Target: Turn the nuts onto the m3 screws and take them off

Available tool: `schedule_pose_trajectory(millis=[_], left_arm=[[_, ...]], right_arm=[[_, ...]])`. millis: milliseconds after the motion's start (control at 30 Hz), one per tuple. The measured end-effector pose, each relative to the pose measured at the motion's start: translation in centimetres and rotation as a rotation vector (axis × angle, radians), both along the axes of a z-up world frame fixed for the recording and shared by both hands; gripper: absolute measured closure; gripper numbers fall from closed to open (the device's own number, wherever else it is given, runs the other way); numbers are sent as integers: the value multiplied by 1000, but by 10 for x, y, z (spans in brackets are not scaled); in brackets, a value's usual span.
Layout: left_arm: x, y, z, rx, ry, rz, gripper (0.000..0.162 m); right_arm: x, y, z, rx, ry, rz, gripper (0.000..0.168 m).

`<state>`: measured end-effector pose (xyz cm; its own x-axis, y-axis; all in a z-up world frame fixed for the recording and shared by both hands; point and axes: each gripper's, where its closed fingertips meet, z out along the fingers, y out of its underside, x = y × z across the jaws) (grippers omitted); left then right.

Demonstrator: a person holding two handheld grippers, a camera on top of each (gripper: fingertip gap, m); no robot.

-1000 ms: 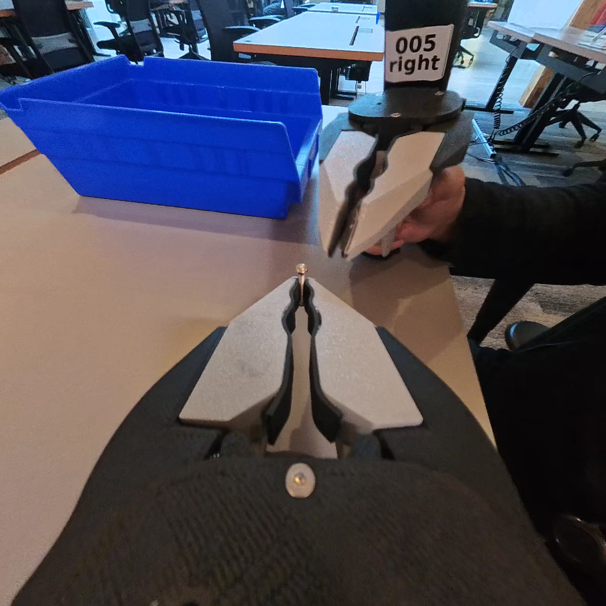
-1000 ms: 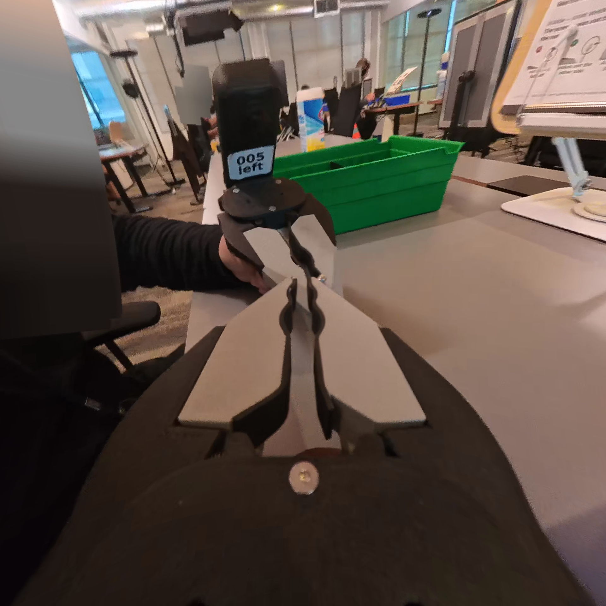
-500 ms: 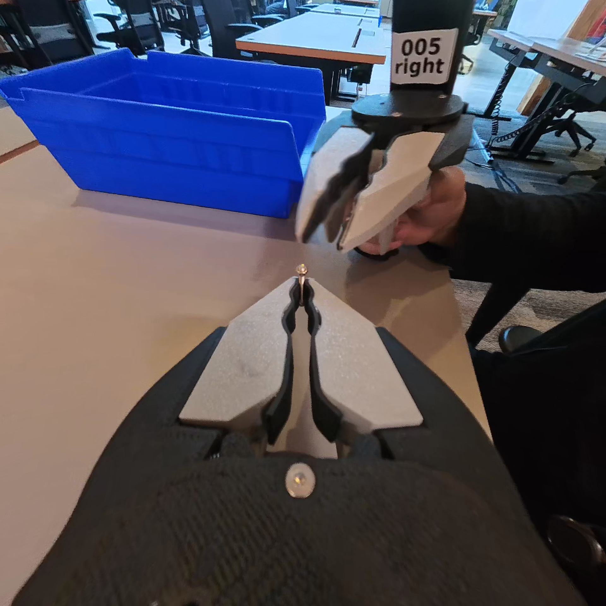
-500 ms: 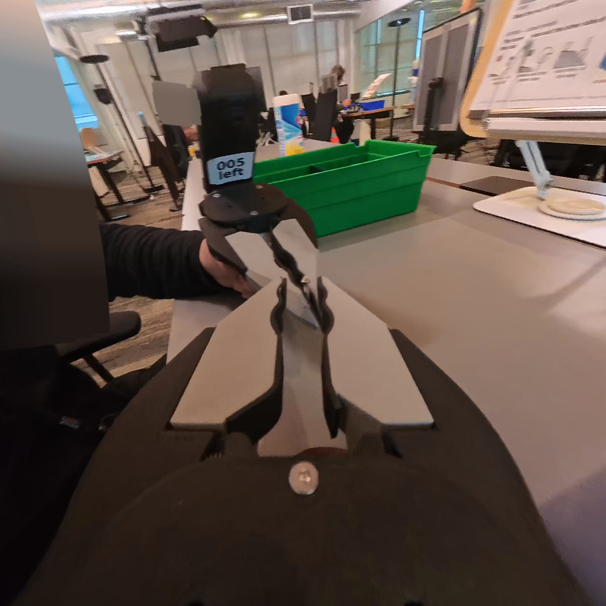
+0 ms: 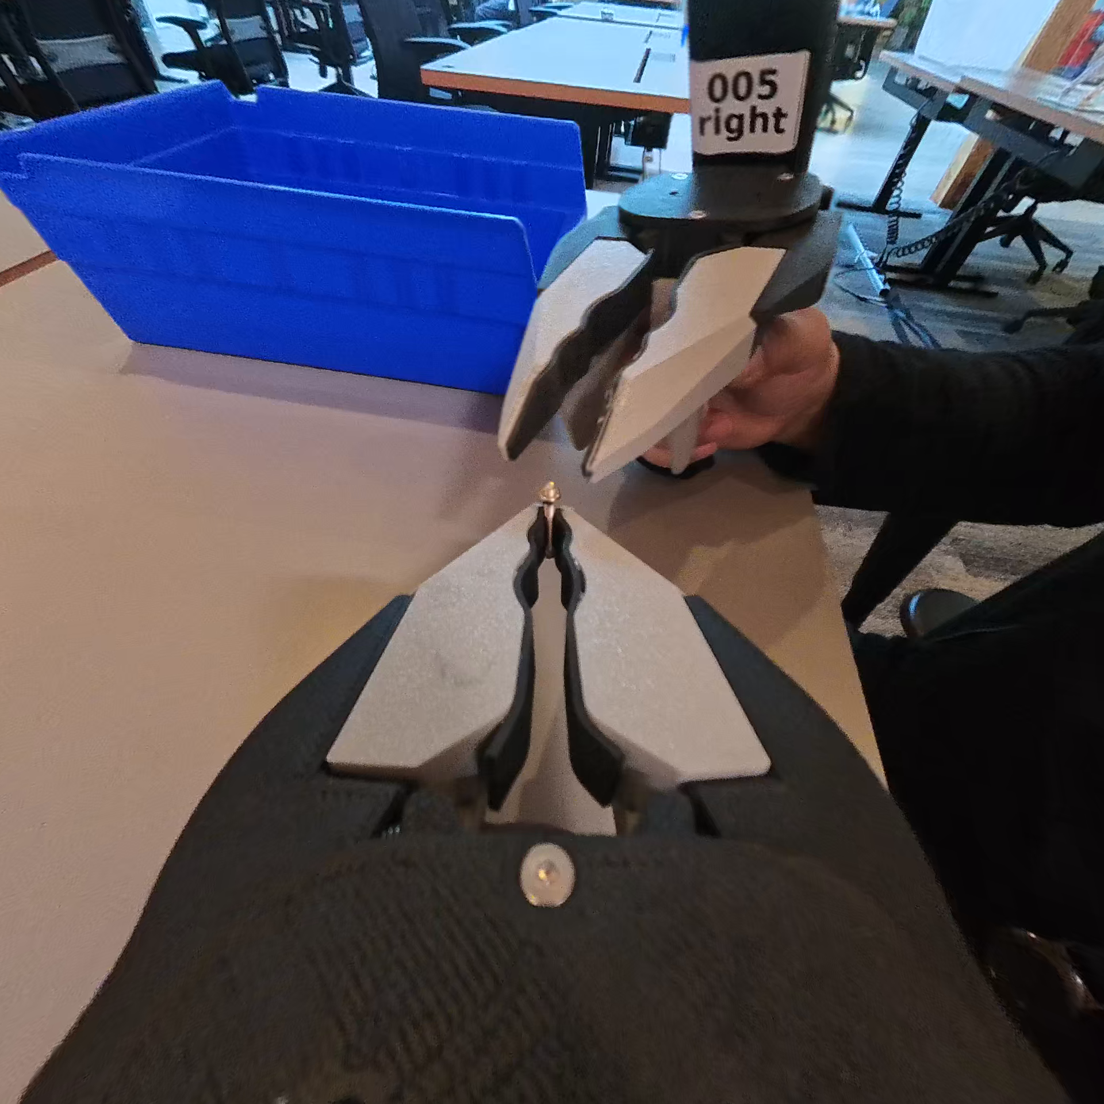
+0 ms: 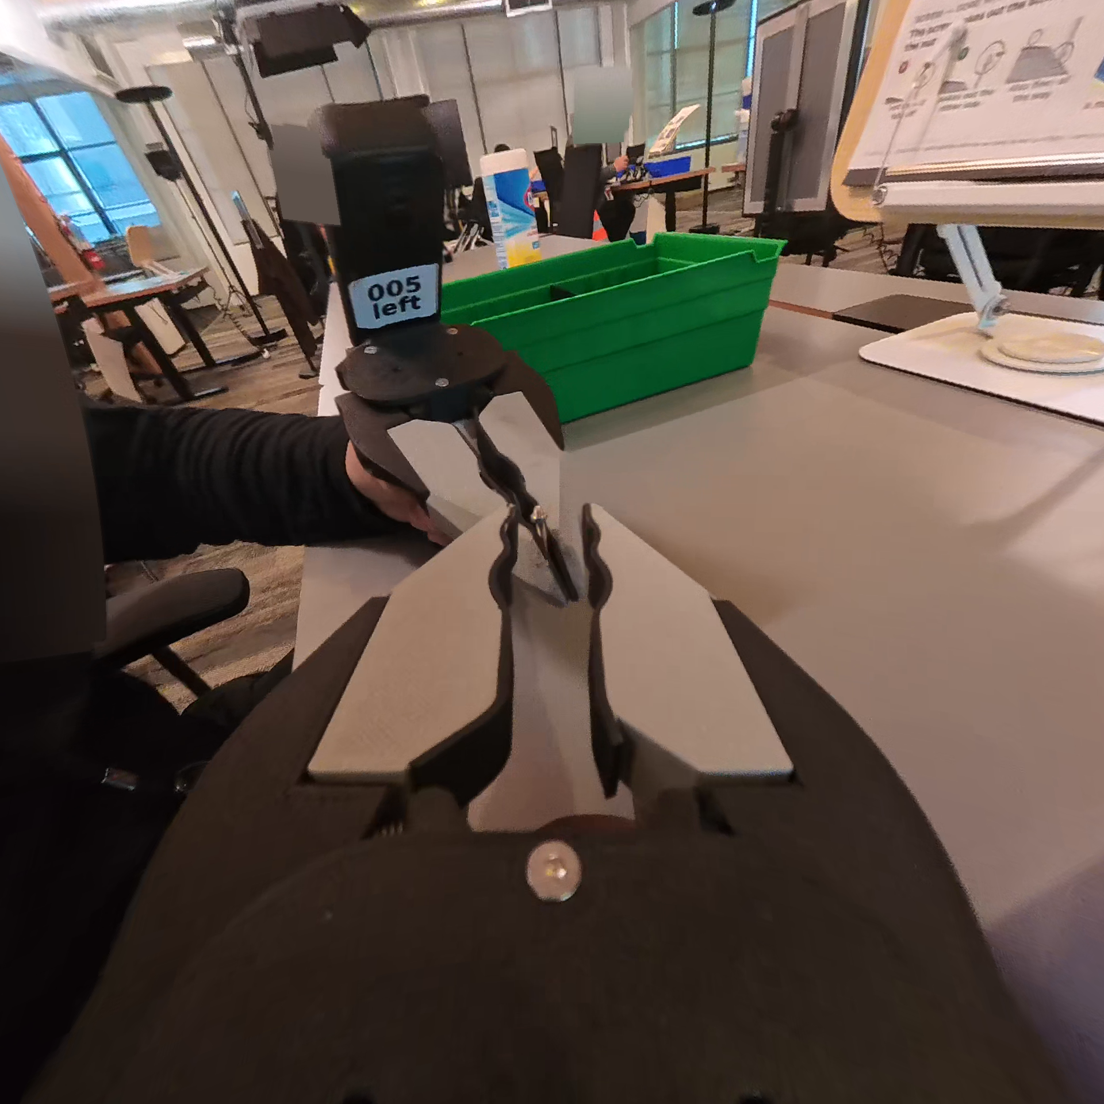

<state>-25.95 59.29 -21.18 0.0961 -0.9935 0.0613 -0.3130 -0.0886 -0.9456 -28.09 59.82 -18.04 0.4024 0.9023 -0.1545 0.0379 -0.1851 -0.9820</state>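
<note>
Two grippers faced each other: right gripper [image 5: 552,463] had spread apart since a second ago (nothing between fingers), poised near screw [image 5: 548,515] pinched upright in left gripper [image 5: 549,518]; nut [image 5: 549,493] apparently on tip, regrasp likely next.

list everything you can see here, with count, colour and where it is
screw: 1, silvery, pinched at the left tool's tips, pointing up
blue bin: 1, on the table beyond the left tool
green bin: 1, on the table beyond the right tool
wipes canister: 1, white and blue, behind the green bin
table: 1, grey
left tool: 1, grey fingers, shut on the screw
right tool: 1, grey fingers, open
hands: 2, each holding a tool
</note>
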Motion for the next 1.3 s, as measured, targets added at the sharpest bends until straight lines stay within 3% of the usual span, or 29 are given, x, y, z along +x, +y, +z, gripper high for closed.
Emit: schedule_pose_trajectory(millis=[300,400,533,633,800,967,1167,1300], left_arm=[[1,1,-2,3,16,14,160],[1,5,-2,0,9,42,136],[0,9,-1,-26,0,58,129],[0,9,-1,-24,2,59,131],[1,5,-5,-4,34,48,133],[2,4,-7,7,46,49,134],[0,8,-6,-24,36,61,135],[0,9,-6,-38,32,61,135]], right_arm=[[-6,2,-8,31,-80,-31,166],[3,4,-3,18,-37,-60,166],[19,5,13,16,31,-115,166],[46,7,42,77,54,-223,166],[149,31,86,187,-91,-620,166],[221,60,17,-109,-384,-756,166],[242,76,-46,-295,-580,-727,164],[252,87,-38,-255,-582,-755,155]])
